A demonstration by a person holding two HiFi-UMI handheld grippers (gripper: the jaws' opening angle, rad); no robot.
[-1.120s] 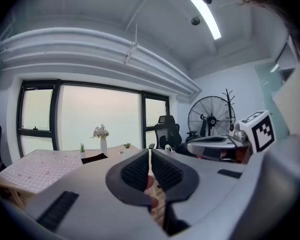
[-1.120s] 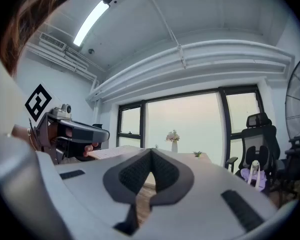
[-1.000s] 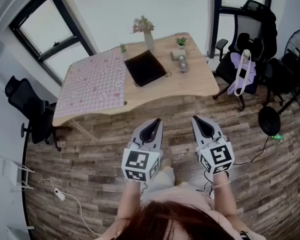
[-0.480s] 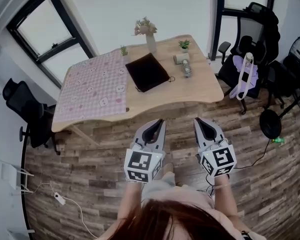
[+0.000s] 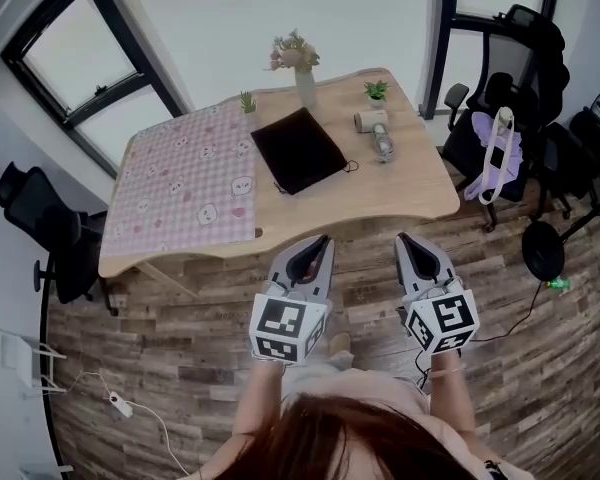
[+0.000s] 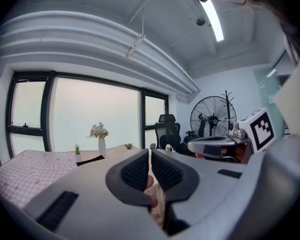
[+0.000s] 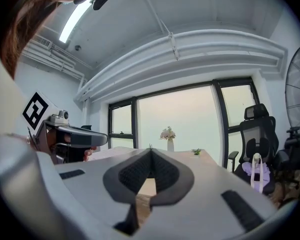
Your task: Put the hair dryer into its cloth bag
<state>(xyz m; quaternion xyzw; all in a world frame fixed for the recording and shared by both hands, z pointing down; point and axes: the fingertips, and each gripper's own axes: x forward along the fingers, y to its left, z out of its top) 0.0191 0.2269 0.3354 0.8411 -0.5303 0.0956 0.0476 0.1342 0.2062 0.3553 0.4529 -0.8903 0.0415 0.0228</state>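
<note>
A black cloth bag (image 5: 298, 151) lies flat on the wooden table (image 5: 420, 193), right of a pink checked cloth. The pale hair dryer (image 5: 377, 133) lies on the table to the bag's right, near a small potted plant. My left gripper (image 5: 320, 240) and right gripper (image 5: 404, 238) are held side by side over the floor, short of the table's near edge, pointing at it. Both have their jaws together with nothing between them. In the left gripper view the bag (image 6: 87, 158) shows as a dark strip on the tabletop.
A pink checked cloth (image 5: 185, 183) covers the table's left half. A vase of flowers (image 5: 302, 68) and small plants (image 5: 246, 100) stand at the far edge. Black office chairs (image 5: 515, 78) and a fan (image 5: 543, 248) crowd the right side; another chair (image 5: 45, 230) is at the left.
The table has come nearer in the head view: the person and both grippers have moved toward it. Both grippers stay shut and side by side.
</note>
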